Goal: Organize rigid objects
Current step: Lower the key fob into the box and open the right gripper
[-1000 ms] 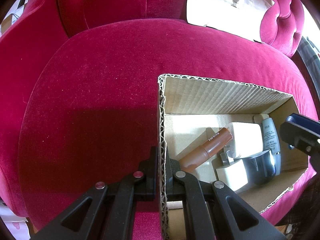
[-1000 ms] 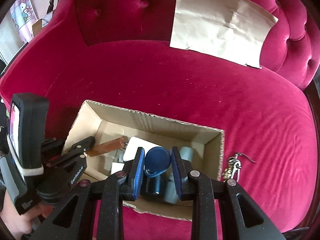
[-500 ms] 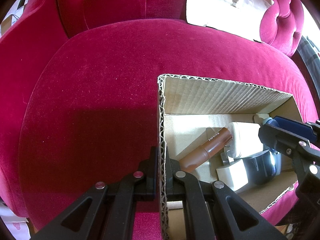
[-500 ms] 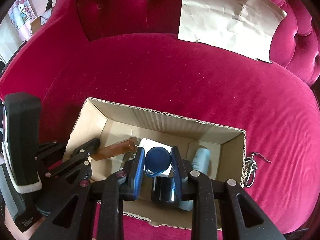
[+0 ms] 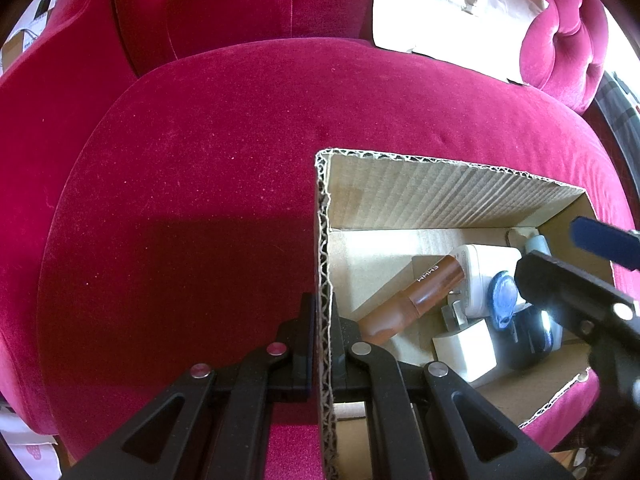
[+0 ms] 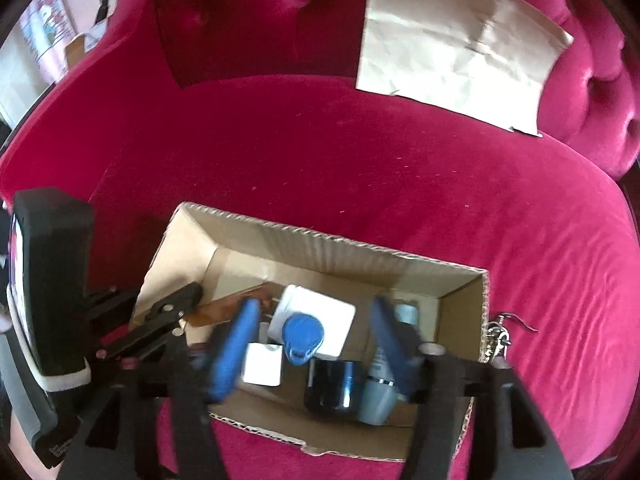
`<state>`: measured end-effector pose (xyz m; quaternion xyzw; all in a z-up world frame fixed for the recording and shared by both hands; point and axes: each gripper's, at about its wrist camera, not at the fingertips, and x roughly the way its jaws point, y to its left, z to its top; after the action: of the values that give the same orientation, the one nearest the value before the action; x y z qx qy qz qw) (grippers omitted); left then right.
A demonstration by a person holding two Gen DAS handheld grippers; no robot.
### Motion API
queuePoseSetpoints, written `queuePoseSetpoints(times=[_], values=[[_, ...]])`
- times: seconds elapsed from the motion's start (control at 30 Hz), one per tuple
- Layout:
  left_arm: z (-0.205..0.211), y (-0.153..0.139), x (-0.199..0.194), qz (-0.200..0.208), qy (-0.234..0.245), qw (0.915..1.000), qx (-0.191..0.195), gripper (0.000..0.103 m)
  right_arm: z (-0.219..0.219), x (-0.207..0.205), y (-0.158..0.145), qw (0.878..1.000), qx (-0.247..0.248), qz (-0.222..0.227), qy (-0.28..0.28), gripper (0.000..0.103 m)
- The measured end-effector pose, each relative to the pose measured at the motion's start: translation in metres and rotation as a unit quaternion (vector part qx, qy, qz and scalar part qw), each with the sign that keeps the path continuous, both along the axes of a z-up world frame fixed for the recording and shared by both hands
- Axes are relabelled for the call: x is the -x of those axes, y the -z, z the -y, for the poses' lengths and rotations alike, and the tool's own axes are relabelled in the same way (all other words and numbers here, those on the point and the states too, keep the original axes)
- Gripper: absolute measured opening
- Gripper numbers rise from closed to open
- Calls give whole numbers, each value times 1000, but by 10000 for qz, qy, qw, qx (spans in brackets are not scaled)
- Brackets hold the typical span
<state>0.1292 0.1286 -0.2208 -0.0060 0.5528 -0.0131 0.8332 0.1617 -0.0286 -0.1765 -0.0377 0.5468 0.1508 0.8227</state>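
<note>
A cardboard box [image 6: 344,246] sits on the red velvet seat; it also shows in the left wrist view [image 5: 440,196]. My left gripper [image 5: 322,312] is shut on the box's left wall. My right gripper [image 6: 316,344] is open above the box. A blue key fob [image 6: 301,336] lies free in the box on a white charger [image 6: 320,312]; the fob also shows in the left wrist view [image 5: 502,298]. The box also holds a brown tube [image 5: 416,296], a small white adapter [image 6: 262,364], a dark jar [image 6: 330,384] and a pale blue tube [image 6: 378,396].
A metal key clip [image 6: 500,332] lies on the seat just right of the box. A sheet of brown paper [image 6: 456,44] leans on the sofa back. The seat [image 5: 200,184] stretches left of the box.
My right gripper has opened and let go of the blue key fob, which now lies in the box. My left gripper has kept its hold on the box wall.
</note>
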Motion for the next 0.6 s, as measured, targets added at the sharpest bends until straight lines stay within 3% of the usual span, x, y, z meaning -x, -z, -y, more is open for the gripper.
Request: queuePoseSetpoints(times=[0.13, 0.2, 0.6], values=[[0, 0, 0, -2, -4, 10000, 0, 3, 6, -2, -2, 9999, 56, 19, 100, 90], [0, 0, 0, -5, -9, 10000, 5, 3, 10, -3, -3, 9998, 64, 22, 166, 101], [1, -1, -1, -3, -4, 10000, -10, 3, 21, -2, -9, 9998, 52, 55, 210, 103]])
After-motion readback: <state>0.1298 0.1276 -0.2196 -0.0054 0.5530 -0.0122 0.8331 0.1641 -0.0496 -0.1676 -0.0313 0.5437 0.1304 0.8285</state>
